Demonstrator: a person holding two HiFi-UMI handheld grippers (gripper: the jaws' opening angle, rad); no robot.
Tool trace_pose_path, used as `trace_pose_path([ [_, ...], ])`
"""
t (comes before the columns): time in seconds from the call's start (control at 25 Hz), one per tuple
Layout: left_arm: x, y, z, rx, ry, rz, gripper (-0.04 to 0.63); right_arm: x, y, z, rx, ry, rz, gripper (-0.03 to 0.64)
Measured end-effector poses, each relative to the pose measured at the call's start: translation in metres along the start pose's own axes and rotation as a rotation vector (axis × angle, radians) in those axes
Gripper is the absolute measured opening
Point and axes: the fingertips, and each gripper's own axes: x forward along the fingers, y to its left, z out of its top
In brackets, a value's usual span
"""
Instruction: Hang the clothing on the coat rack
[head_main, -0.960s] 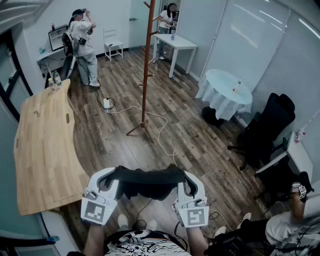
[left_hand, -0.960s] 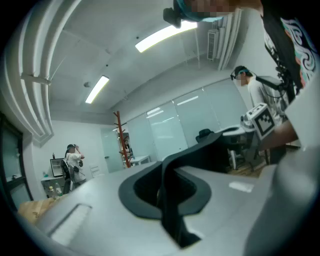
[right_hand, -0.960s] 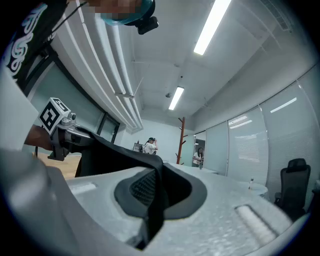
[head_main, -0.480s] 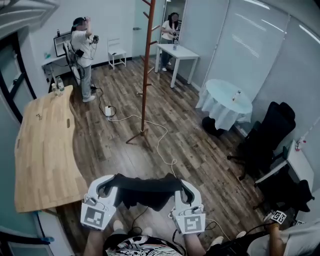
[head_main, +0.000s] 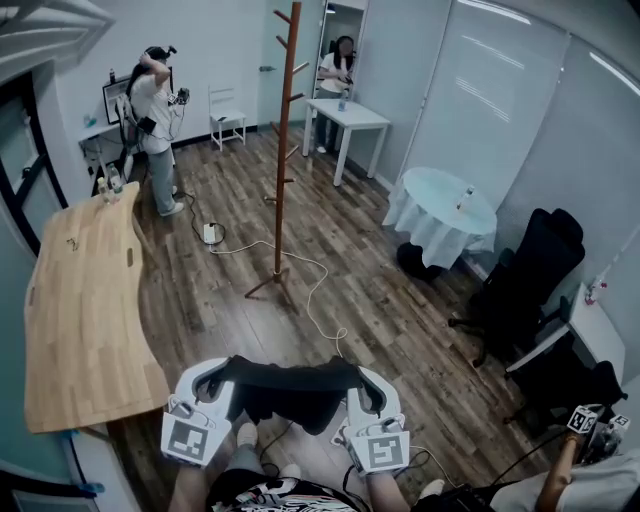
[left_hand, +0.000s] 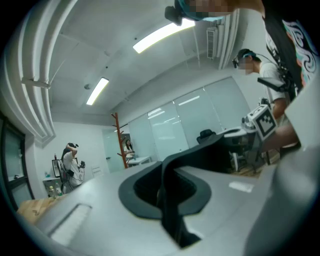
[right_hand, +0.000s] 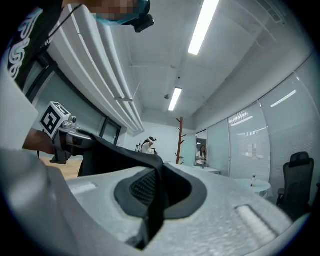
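Observation:
A black garment (head_main: 290, 385) hangs stretched between my two grippers at the bottom of the head view. My left gripper (head_main: 214, 378) is shut on its left end and my right gripper (head_main: 366, 384) on its right end. In the left gripper view the black cloth (left_hand: 172, 200) is pinched between the closed jaws, and the right gripper view shows the garment (right_hand: 155, 200) clamped the same way. The brown wooden coat rack (head_main: 284, 130) stands upright on the wood floor well ahead, with bare pegs. It also shows far off as the coat rack (left_hand: 118, 140) and the coat rack (right_hand: 179, 140).
A curved wooden table (head_main: 85, 310) lies at the left. A white cable (head_main: 300, 280) snakes across the floor near the rack's foot. A round table with a white cloth (head_main: 440, 205), black office chairs (head_main: 525, 275) and a white desk (head_main: 350, 115) stand to the right and behind. People stand at the back.
The view has moved forward and tilted up, so more of the coat rack's top shows. Both grippers keep their hold on the garment. A person at the right edge has shifted.

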Motion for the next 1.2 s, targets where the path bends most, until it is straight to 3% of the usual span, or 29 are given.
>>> trace_pose_path([
  [0.36,0.039,0.014,-0.001,-0.02,-0.018,-0.019,0.0,0.031,-0.018,-0.007,-0.002,-0.012,-0.001,0.005],
  [0.64,0.103,0.045,-0.009,-0.01,-0.037,-0.042,0.0,0.088,-0.047,-0.02,0.008,0.0,-0.026,0.005],
  [1.2,0.281,0.188,-0.016,-0.015,-0.052,-0.083,0.0,0.3,-0.106,-0.027,-0.03,-0.012,-0.074,0.005],
])
